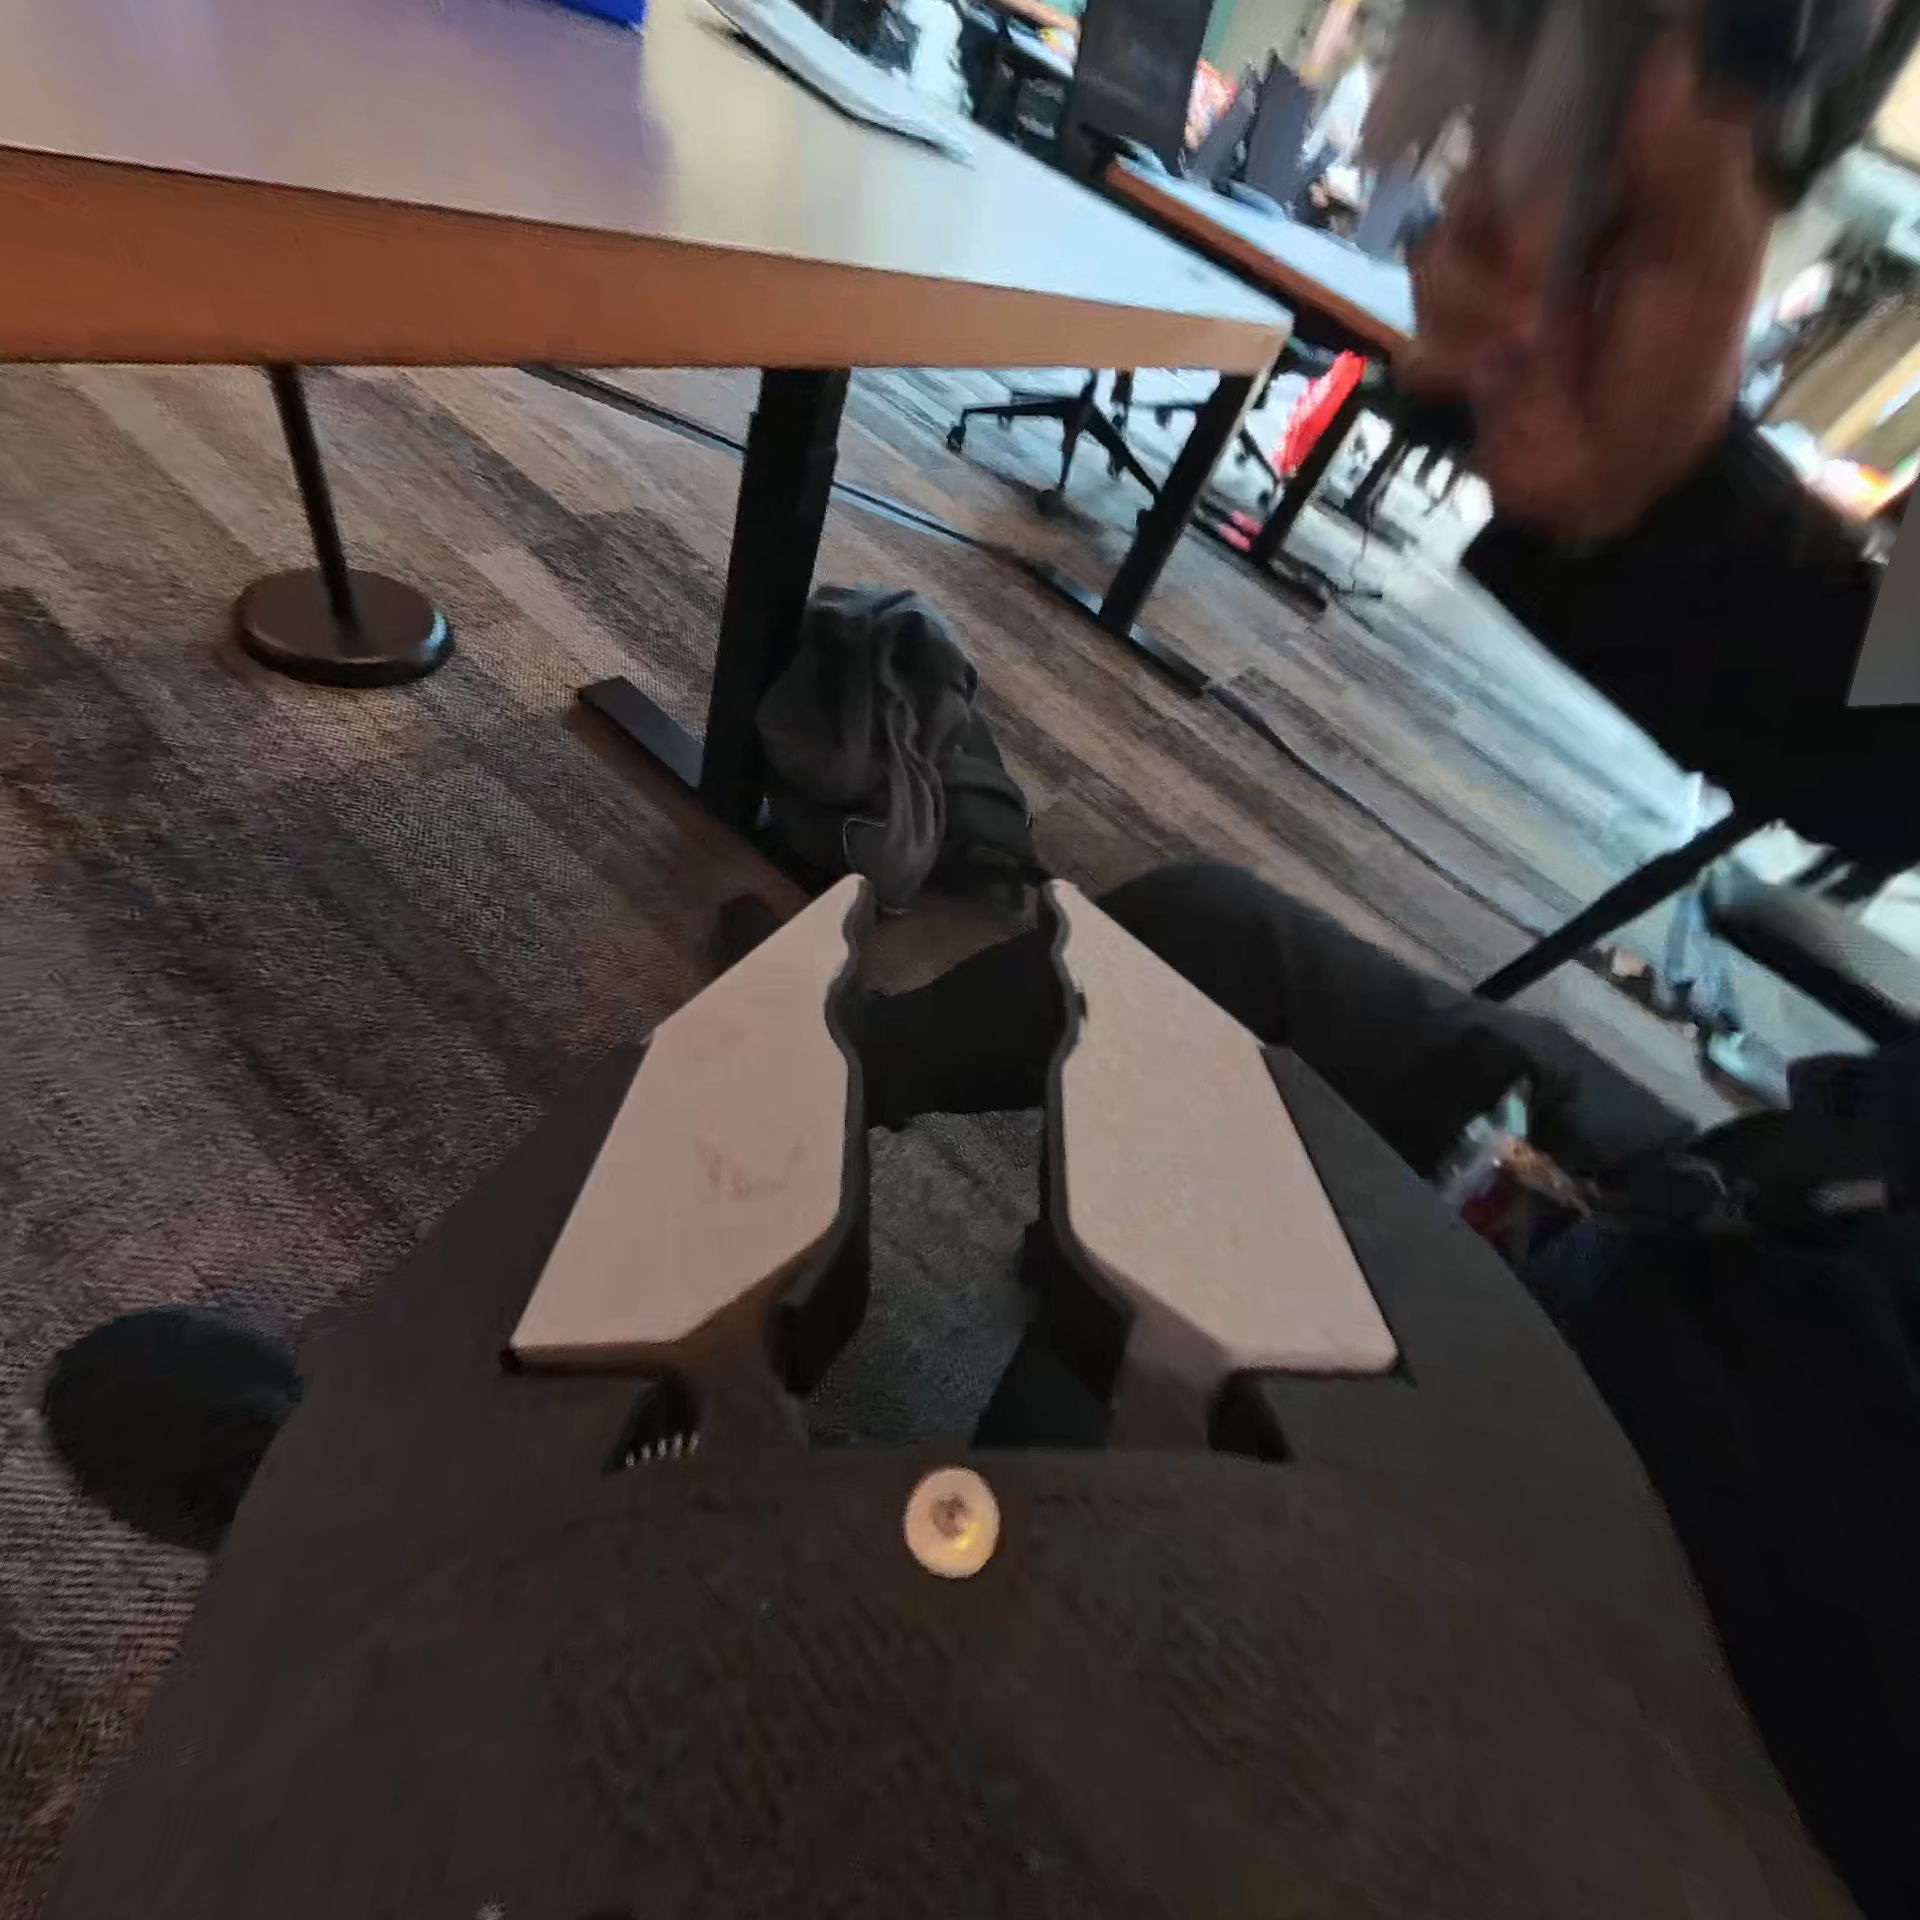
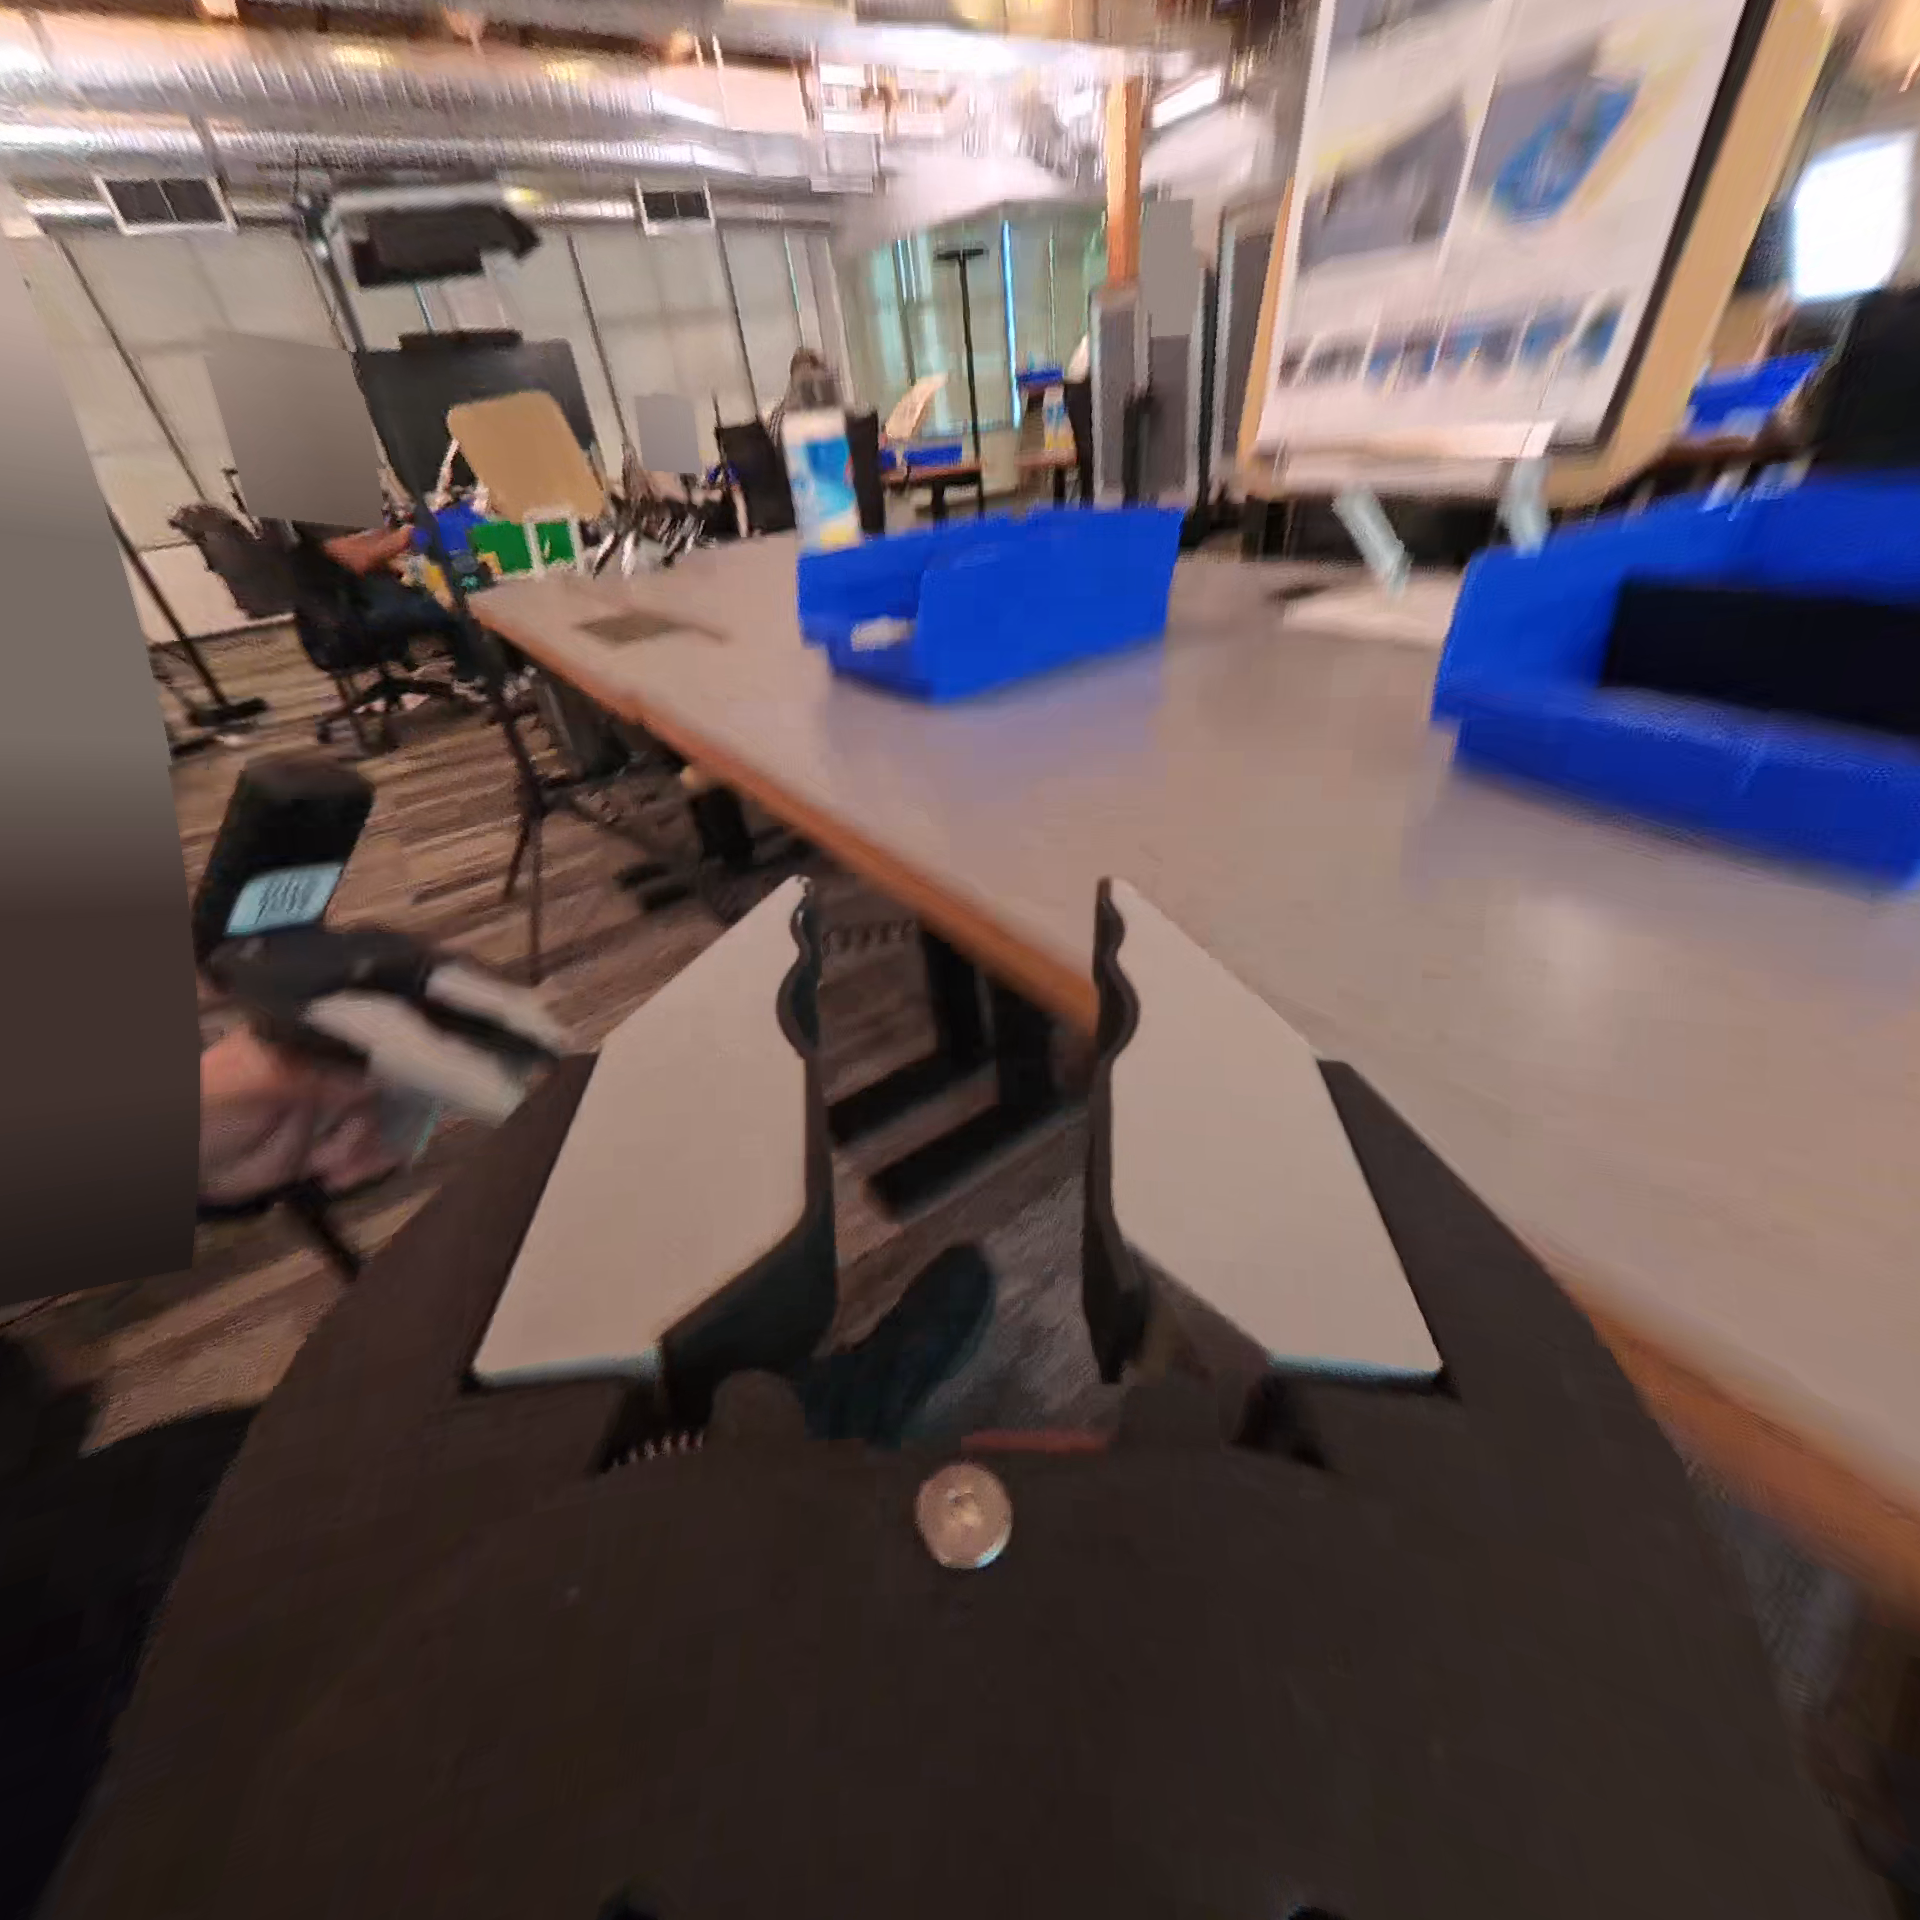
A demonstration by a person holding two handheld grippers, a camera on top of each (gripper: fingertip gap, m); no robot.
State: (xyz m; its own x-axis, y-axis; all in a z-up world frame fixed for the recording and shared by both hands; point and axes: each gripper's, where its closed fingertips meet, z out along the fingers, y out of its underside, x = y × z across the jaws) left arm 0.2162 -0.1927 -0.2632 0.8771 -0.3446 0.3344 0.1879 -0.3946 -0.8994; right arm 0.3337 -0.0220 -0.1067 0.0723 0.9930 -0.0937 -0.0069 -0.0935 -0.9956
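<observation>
My left gripper point(image 1: 951, 894) is open and empty, held low over the carpet and pointing under a grey table point(image 1: 727, 229). A dark grey crumpled cloth point(image 1: 883, 727) lies on the floor just beyond its fingertips, beside a black table leg point(image 1: 774, 582). My right gripper point(image 2: 956, 894) is open and empty, raised near the front edge of the grey table point(image 2: 1299, 831). Two blue bins, one in the middle point(image 2: 997, 603) and one at the right point(image 2: 1683, 686), stand on that table. The left gripper point(image 2: 416, 1018) also shows low at the left in the right wrist view.
A round black stand base point(image 1: 343, 623) sits on the carpet left of the table leg. A person's dark trouser leg point(image 1: 1299, 987) lies right of the left gripper. Office chairs point(image 2: 343, 623) and a seated person are across the room. A poster board point(image 2: 1475, 208) stands behind the table. The left gripper's tips are roughly 25 cm from the right gripper's.
</observation>
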